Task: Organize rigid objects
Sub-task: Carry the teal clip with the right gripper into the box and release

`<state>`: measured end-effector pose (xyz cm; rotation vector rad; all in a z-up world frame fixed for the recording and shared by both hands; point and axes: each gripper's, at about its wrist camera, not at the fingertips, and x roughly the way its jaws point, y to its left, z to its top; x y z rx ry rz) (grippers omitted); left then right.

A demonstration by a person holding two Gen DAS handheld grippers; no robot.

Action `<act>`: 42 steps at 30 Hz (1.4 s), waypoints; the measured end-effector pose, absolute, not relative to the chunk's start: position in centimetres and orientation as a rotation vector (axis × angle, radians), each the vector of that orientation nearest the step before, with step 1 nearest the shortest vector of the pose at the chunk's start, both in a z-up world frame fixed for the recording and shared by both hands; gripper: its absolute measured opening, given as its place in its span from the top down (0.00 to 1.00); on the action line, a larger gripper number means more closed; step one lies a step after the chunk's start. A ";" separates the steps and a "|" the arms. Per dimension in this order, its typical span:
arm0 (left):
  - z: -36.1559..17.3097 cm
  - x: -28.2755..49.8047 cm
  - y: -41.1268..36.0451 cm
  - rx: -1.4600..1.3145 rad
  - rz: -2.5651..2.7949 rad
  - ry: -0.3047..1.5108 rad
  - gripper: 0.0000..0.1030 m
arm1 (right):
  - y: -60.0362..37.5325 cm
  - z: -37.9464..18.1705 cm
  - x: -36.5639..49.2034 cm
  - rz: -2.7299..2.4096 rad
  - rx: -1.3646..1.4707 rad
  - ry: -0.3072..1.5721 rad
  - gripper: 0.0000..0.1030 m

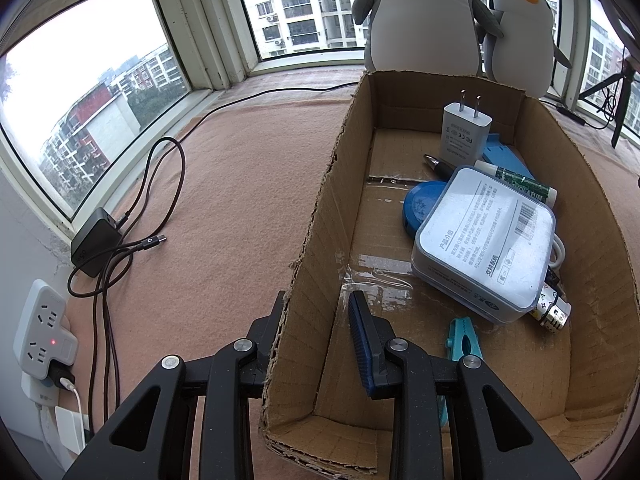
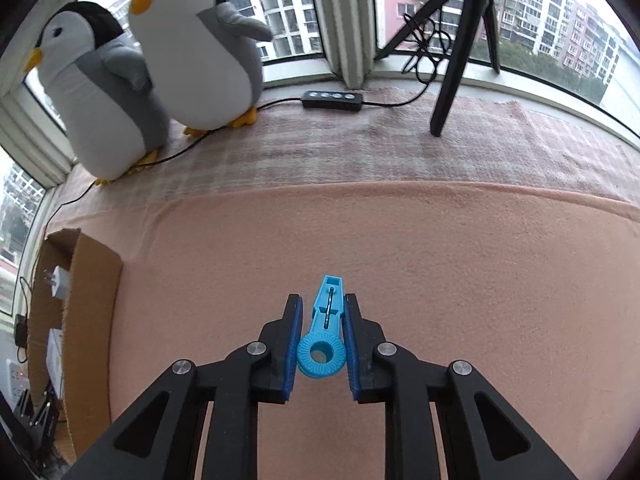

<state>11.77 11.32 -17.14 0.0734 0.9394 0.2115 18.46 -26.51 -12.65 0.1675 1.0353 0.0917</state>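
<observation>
open brown cardboard box [image 1: 320,216] on pink felt cover [image 1: 240,184], left wall pinched by left gripper [image 1: 320,320]. inside: flat pale-blue rectangular tin [image 1: 486,236], white plug adapter [image 1: 464,132], teal plastic clip [image 1: 462,340]. bright-blue plastic clothespin [image 2: 324,332] clamped in right gripper [image 2: 321,334], above the cover, right of box.

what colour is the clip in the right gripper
Bright light blue, clearest in the right wrist view: the clip sits between the right gripper fingers.

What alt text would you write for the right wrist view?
The right hand-held gripper is shut on a blue plastic clip above a pink blanket. Two plush penguins and a black tripod stand by the window behind.
</observation>
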 end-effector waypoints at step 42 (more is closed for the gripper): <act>-17.2 11.9 11.5 0.068 0.212 0.937 0.70 | -1.5 -9.5 13.3 0.562 -0.201 0.939 0.83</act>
